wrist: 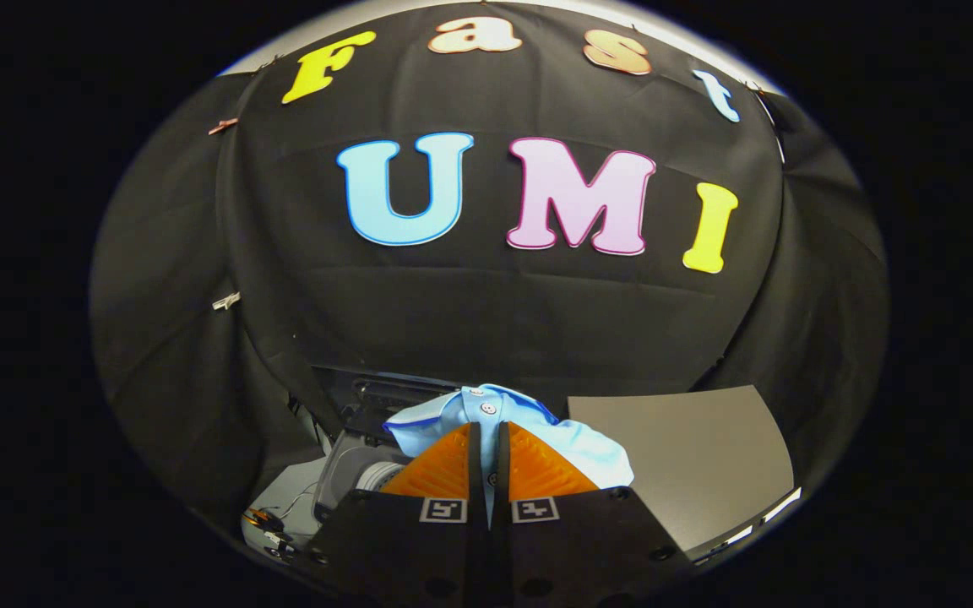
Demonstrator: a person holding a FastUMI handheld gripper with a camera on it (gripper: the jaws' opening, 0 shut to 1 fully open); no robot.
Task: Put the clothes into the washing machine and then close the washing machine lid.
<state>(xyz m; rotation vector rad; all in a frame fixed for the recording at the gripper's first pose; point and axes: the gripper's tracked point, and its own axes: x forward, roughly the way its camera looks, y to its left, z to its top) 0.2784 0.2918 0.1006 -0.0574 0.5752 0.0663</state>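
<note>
We are seeing the washing machine (360, 473) sitting low to the left of the shirt (486, 414), its round opening partly hidden behind the cloth. Our gripper (486, 460) is pinching the light blue shirt, fingers pressed nearly together on a fold, while a grey board (689, 456) is lying to the shirt's right.

A light blue shirt (486, 414) with darker blue trim and a white button is pinched in the gripper (487, 435). Grey tabletop (689, 456) beside it. Grey washer (351, 473) below, against black cloth (486, 312).
</note>
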